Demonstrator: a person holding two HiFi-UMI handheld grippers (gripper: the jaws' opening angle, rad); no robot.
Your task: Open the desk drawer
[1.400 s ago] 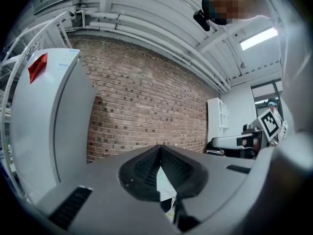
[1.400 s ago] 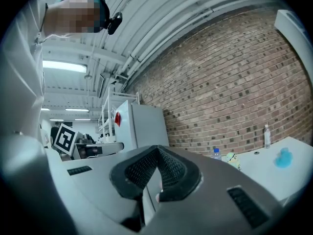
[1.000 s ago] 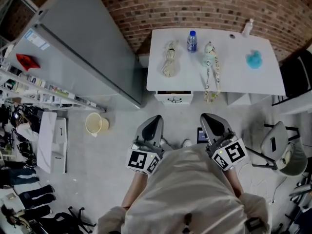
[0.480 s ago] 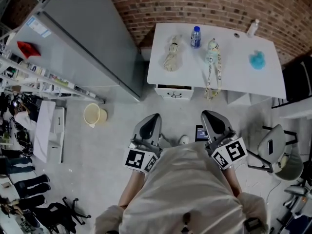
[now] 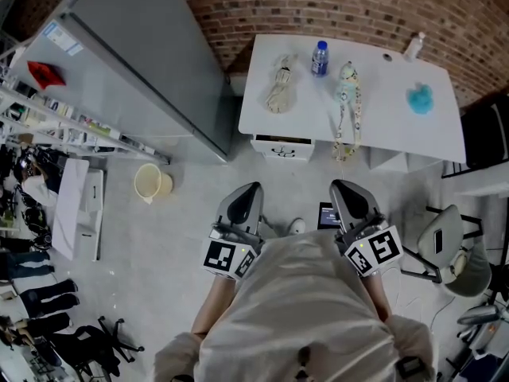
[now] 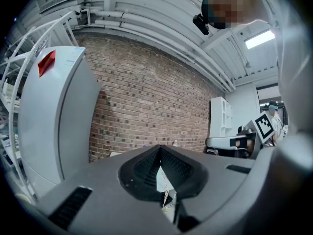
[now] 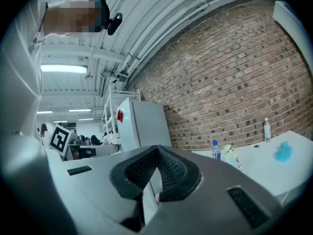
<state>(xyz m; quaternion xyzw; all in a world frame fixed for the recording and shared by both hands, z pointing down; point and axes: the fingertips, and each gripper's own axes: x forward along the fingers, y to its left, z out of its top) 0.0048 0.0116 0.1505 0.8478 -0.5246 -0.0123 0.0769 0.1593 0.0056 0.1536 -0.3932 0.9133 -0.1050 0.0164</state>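
A white desk [image 5: 382,126] stands against the brick wall. Its white drawer unit [image 5: 281,148] sits under the desk's left end, closed as far as I can tell. My left gripper [image 5: 251,191] and right gripper [image 5: 340,188] are held close to my body, well short of the desk, both pointing level toward it. Both are shut with nothing between the jaws, tips meeting in the left gripper view [image 6: 160,148] and the right gripper view [image 7: 156,148]. The desk top [image 7: 264,163] shows at the right in the right gripper view.
On the desk lie a blue-capped bottle [image 5: 320,57], a rope bundle [image 5: 280,87], a long toy figure [image 5: 345,102], a teal fluffy thing [image 5: 420,98] and a white bottle [image 5: 412,46]. A grey fridge [image 5: 135,62] stands left, a bucket [image 5: 151,183] on the floor, a chair [image 5: 449,241] right.
The view has drifted a little, so desk and fridge sit slightly differently in frame. Both grippers stay shut and in the same place near my body.
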